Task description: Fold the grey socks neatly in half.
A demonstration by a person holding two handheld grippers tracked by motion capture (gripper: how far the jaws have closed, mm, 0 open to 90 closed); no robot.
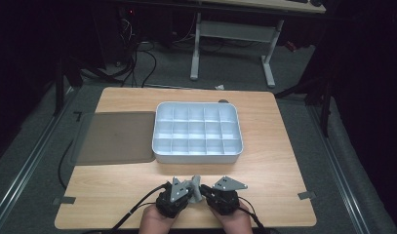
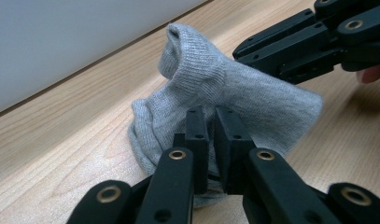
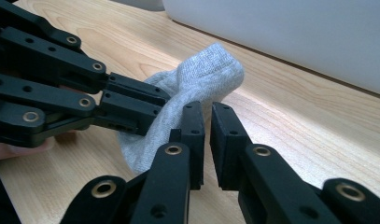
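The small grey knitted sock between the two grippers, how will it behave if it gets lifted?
The grey knitted sock is probably floppy: it lies bunched and folded on the wooden table. Likely light, and its ribbed knit should grip rather than slip. It shouldn't roll.

Sock (image 2: 234, 93) lower edge hidden behind left gripper (image 2: 211, 140) jaws; grip contact there not discernible. Forearms cut off at high view's bottom edge. Tray (image 3: 295, 37) cropped at top.

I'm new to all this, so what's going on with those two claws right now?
Left gripper and right gripper both shut on the grey sock. Sock bunched on the table, near the tray. Nothing in the way.
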